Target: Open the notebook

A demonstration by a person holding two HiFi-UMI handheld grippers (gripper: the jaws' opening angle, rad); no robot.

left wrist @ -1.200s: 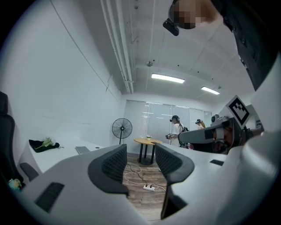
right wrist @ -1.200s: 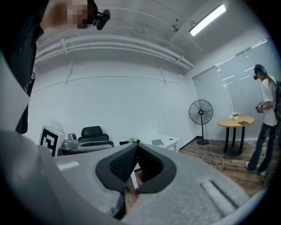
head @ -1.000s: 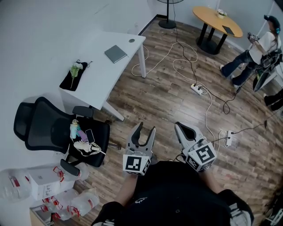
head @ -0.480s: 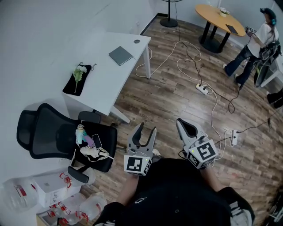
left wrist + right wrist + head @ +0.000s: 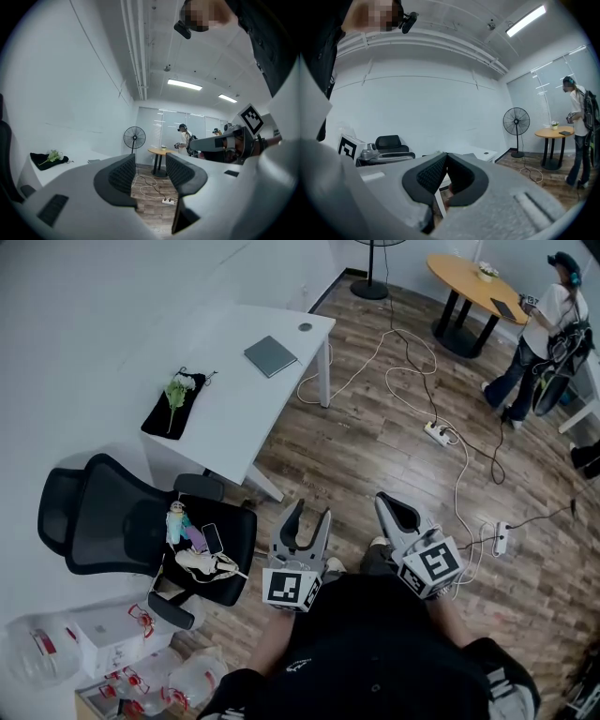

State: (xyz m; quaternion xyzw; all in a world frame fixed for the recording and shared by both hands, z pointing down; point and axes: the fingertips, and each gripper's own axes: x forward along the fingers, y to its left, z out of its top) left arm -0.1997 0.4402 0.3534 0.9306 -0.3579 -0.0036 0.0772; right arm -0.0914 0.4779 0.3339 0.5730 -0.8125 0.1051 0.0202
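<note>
The grey notebook (image 5: pixel 271 355) lies closed on the white table (image 5: pixel 234 399), far ahead of both grippers and to their left. My left gripper (image 5: pixel 307 517) is held over the wooden floor with its jaws apart and nothing between them; the left gripper view shows that gap as my left gripper (image 5: pixel 150 171) faces the room. My right gripper (image 5: pixel 392 505) is beside it, jaws together and empty; in the right gripper view my right gripper (image 5: pixel 446 159) has its pads meeting at the tips. Neither gripper is near the notebook.
A black office chair (image 5: pixel 112 521) with small items on its seat stands left of the grippers. A black cloth with a flower (image 5: pixel 175 399) lies on the table. Cables and power strips (image 5: pixel 437 432) cross the floor. A round wooden table (image 5: pixel 473 287) and a person (image 5: pixel 539 324) are at the back right.
The head view has shifted: table, notebook and chair slid slightly right and down in the frame. Both grippers keep the same pose and jaw state.
</note>
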